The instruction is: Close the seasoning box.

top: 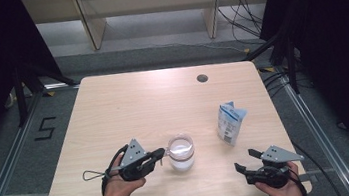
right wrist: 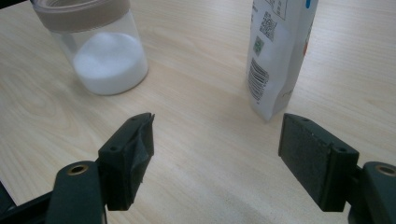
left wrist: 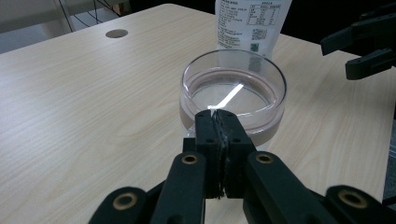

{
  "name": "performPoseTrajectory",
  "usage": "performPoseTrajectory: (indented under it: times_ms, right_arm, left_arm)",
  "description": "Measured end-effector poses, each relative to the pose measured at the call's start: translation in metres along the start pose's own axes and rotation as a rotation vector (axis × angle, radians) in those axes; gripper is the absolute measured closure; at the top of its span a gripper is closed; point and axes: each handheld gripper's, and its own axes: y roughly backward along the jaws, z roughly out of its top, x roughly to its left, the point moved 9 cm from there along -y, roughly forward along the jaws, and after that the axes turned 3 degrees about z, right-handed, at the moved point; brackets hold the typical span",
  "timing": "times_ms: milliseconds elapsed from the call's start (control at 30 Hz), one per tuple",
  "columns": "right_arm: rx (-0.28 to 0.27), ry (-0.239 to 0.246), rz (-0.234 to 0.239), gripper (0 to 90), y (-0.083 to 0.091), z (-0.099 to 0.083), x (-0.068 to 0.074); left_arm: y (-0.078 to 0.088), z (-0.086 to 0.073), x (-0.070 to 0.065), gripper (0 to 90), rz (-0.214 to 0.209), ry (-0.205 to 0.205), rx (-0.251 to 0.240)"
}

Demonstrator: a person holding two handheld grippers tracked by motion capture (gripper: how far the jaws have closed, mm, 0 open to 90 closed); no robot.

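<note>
Jar (top: 181, 152) — glass, holding white powder — stands near the table's (top: 128, 103) front edge, between the hands. Left gripper (top: 159, 153) pinches its near rim, jaws closed on the glass. Right gripper (top: 246, 160) hovers with jaws spread wide and empty, nearer the upright pouch (top: 230, 123), which stands just ahead of it. One jar, one pouch, two grippers.

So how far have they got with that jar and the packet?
Early, as far as I can tell. Done: the glass jar holds some white powder and stands open. In hand: the left gripper has its fingers closed on the jar's near rim, seemingly steadying it. Left: the packet stands upright and untouched, and the right gripper waits open just short of it. Picking it up looks next.
</note>
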Motion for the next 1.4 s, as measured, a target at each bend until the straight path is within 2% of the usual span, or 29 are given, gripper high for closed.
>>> performPoseTrajectory:
  times_ms: [33, 100, 133, 200, 300, 333, 400, 433, 467, 567, 733, 767, 800, 967, 1000, 1067, 1100, 1167, 1267, 1300, 1333, 1400]
  right_arm:
    - [-0.011, 0.027, -0.001, 27.7, -0.001, 0.001, -0.002]
    - [0.002, -0.015, 0.005, 27.7, 0.0, 0.0, 0.002]
    - [0.004, -0.01, 0.003, 27.7, 0.0, 0.0, 0.002]
    - [-0.015, 0.033, -0.005, 27.7, -0.001, 0.002, -0.003]
    - [-0.015, 0.03, -0.003, 27.7, 0.0, 0.002, -0.002]
    - [-0.003, 0.012, 0.003, 27.7, 0.0, 0.0, -0.001]
    - [-0.011, 0.026, -0.001, 27.7, 0.0, 0.001, -0.002]
    - [-0.005, 0.015, 0.001, 27.7, 0.0, 0.001, -0.001]
    - [-0.016, 0.034, -0.005, 27.7, 0.0, 0.002, -0.003]
    - [-0.005, 0.009, 0.003, 27.7, 0.0, 0.001, -0.001]
    - [-0.004, 0.009, 0.001, 27.7, 0.0, 0.0, -0.001]
    - [0.004, -0.024, 0.0, 27.7, 0.001, -0.001, 0.002]
    - [0.001, -0.013, 0.003, 27.7, 0.0, 0.0, 0.001]
    - [0.004, -0.03, 0.002, 27.6, 0.0, -0.001, 0.002]
    - [-0.001, -0.018, 0.003, 27.7, 0.0, 0.0, 0.001]
    - [0.0, -0.016, 0.003, 27.7, 0.0, -0.001, 0.001]
    - [-0.014, 0.028, -0.004, 27.7, -0.001, 0.001, -0.003]
    - [-0.013, -0.003, 0.002, 27.7, -0.001, 0.0, -0.001]
    - [-0.022, 0.009, -0.003, 27.7, -0.001, 0.001, -0.003]
    - [-0.023, 0.023, -0.008, 27.7, -0.001, 0.001, -0.005]
    - [-0.017, -0.019, 0.002, 27.7, 0.0, 0.0, -0.001]
    - [-0.017, -0.004, 0.005, 27.6, -0.001, 0.0, -0.004]
  left_arm:
    - [0.0, 0.0, 0.0, 87.6, -0.001, -0.001, 0.0]
    - [0.001, 0.0, 0.001, 87.6, 0.004, -0.001, 0.003]
    - [0.001, 0.0, 0.001, 87.6, 0.003, 0.003, 0.0]
    - [0.002, 0.001, 0.001, 87.4, 0.003, 0.004, -0.005]
    - [0.004, 0.002, 0.002, 87.2, -0.001, 0.007, -0.013]
    - [0.005, 0.002, 0.002, 87.2, 0.005, 0.007, -0.008]
    - [0.006, 0.002, 0.002, 87.2, 0.002, 0.004, -0.01]
    - [0.005, 0.003, 0.002, 87.2, -0.004, 0.006, -0.016]
    - [0.006, 0.003, 0.002, 87.2, 0.003, 0.009, -0.015]
    - [0.008, 0.004, 0.003, 87.2, -0.003, 0.011, -0.022]
    - [0.011, 0.005, 0.003, 86.3, -0.003, 0.019, -0.02]
    - [0.012, 0.005, 0.004, 86.2, -0.012, 0.017, -0.024]
    - [0.012, 0.005, 0.004, 86.1, -0.009, 0.024, -0.023]
    - [0.014, 0.005, 0.006, 85.1, -0.008, 0.03, -0.026]
    - [0.016, 0.005, 0.007, 84.8, -0.003, 0.032, -0.02]
    - [0.017, 0.005, 0.007, 83.0, -0.007, 0.053, -0.019]
    - [0.017, 0.005, 0.007, 82.1, -0.013, 0.055, -0.029]
    - [0.019, 0.004, 0.009, 80.9, -0.005, 0.057, -0.02]
    - [0.021, 0.003, 0.009, 77.3, -0.019, 0.067, -0.025]
    - [0.022, 0.002, 0.01, 75.1, -0.011, 0.068, -0.017]
    - [0.023, 0.002, 0.01, 70.8, -0.013, 0.064, -0.017]
    - [0.024, 0.002, 0.009, 68.2, -0.02, 0.067, -0.023]
